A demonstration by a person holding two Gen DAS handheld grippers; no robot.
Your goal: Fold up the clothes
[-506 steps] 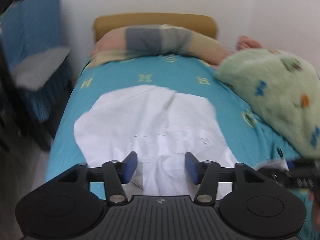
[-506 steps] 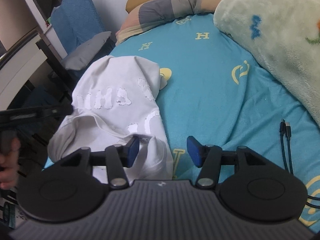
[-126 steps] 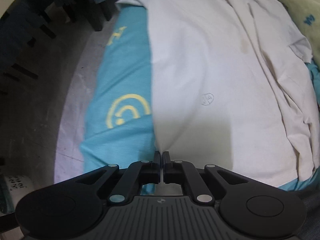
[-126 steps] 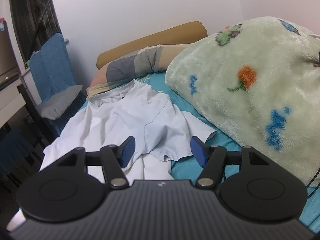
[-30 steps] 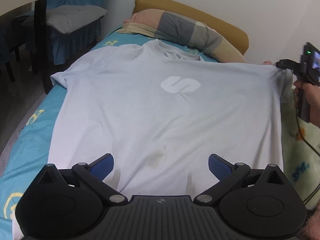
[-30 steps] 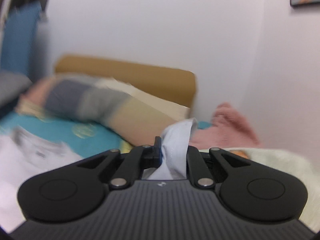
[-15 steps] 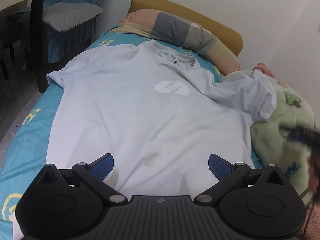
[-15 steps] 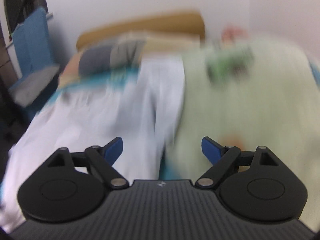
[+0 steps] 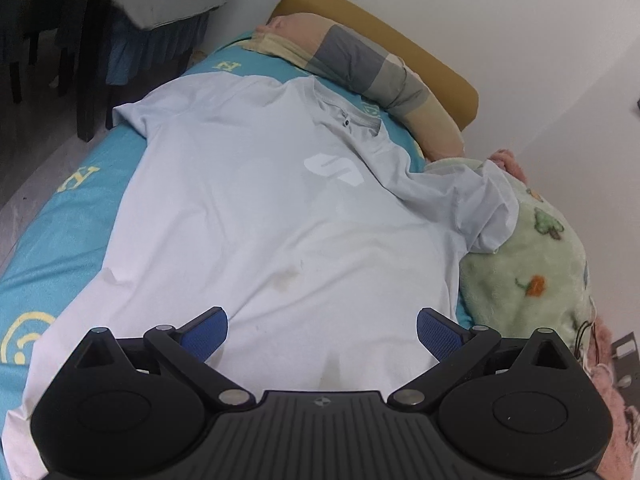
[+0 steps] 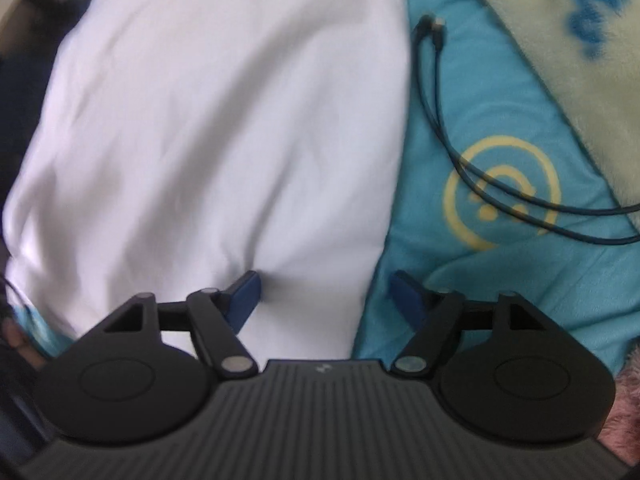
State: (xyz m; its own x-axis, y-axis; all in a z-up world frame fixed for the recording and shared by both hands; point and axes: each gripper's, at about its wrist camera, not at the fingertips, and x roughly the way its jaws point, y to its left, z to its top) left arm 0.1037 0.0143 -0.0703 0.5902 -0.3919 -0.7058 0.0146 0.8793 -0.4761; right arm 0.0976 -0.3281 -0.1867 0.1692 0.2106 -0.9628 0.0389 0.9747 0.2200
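Note:
A pale blue-white T-shirt (image 9: 260, 216) with a white logo lies spread face up on the turquoise bed sheet (image 9: 68, 224), collar toward the pillow. Its right sleeve (image 9: 484, 204) rests rumpled on the green blanket. My left gripper (image 9: 322, 330) is open and empty above the shirt's hem. In the right wrist view my right gripper (image 10: 326, 292) is open and low over the shirt's lower right edge (image 10: 224, 128), one finger on the cloth, the other over the sheet (image 10: 496, 112). That view is blurred.
A green fleece blanket (image 9: 536, 264) lies along the right side of the bed. A striped pillow (image 9: 360, 60) and mustard headboard (image 9: 400, 36) are at the far end. A chair (image 9: 132, 8) stands left of the bed. A black cable (image 10: 452, 128) lies on the sheet beside the shirt.
My right gripper has let go of the sleeve, which dropped onto the blanket, and swung down to the shirt's lower right edge. My left gripper stayed open over the hem.

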